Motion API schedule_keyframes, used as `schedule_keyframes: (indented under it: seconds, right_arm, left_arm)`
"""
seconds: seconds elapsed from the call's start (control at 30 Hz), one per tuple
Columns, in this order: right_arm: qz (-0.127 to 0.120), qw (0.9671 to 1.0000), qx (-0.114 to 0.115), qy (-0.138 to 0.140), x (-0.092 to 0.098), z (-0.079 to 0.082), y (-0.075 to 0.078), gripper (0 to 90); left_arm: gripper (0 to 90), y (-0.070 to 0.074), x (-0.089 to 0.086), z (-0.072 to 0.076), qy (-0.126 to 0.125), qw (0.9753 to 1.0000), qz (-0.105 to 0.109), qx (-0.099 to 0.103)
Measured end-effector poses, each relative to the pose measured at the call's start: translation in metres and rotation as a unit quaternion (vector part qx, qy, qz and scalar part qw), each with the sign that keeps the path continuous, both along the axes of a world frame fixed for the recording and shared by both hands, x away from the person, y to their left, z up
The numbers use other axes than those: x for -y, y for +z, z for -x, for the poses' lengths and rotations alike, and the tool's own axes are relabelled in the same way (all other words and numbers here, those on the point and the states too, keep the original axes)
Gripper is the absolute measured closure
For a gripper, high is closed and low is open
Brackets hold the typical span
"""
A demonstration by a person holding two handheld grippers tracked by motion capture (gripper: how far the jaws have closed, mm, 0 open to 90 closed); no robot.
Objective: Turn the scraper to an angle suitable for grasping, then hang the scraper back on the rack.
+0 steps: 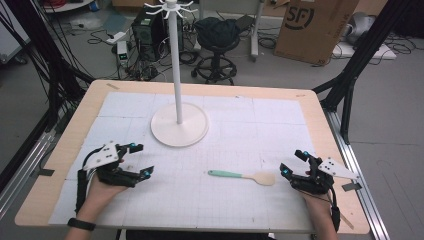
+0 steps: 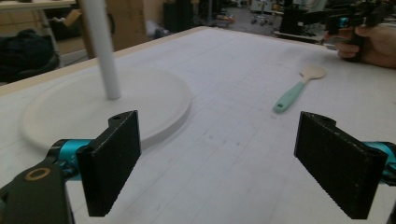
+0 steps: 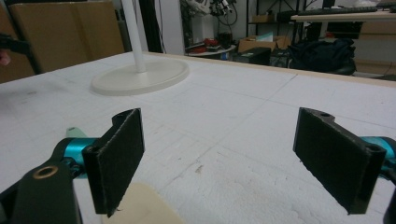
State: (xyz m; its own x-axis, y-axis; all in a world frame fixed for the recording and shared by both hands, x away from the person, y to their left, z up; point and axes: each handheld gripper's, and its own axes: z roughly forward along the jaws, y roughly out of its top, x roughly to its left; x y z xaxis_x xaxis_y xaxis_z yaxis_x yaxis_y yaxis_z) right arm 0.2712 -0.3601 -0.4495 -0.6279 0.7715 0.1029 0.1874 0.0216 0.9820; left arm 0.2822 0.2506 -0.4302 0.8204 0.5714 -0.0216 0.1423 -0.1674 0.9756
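A spatula (image 1: 242,176) with a mint-green handle and a pale wooden blade lies flat on the white mat, blade toward the right. My right gripper (image 1: 295,163) stands open just right of the blade, jaws wide apart, nothing between them; the blade's edge (image 3: 142,205) shows below its left jaw. At the mat's front left my left gripper (image 1: 141,159) is open and empty, well apart from the spatula (image 2: 296,87). A white stand (image 1: 179,122), a tall pole on a round base, sits at the middle back, with hooks at its top.
The wooden table's edge (image 1: 320,120) frames the white mat. Beyond it stand a black stool (image 1: 216,37), a computer tower (image 1: 148,30) and a cardboard box (image 1: 315,27). Black frame posts rise at both sides.
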Motion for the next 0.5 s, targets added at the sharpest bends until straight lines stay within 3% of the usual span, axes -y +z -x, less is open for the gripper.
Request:
schedule_keyframes:
  seconds: [0.23, 0.27, 0.5]
  right_arm:
    - [0.004, 1.0, 0.005, 0.002, 0.0, 0.0, 0.0, 15.5]
    - [0.004, 1.0, 0.002, 0.003, 0.0, 0.0, 0.0, 15.5]
    - [-0.001, 1.0, 0.0, 0.002, 0.0, 0.0, 0.0, 15.5]
  left_arm:
    - [15.7, -0.019, -0.048, 0.016, 0.063, 0.9977, 0.024, 0.005]
    - [15.7, -0.019, -0.051, 0.017, 0.062, 0.9973, 0.038, 0.008]
    - [16.0, -0.02, -0.061, 0.018, 0.051, 0.9972, 0.055, 0.009]
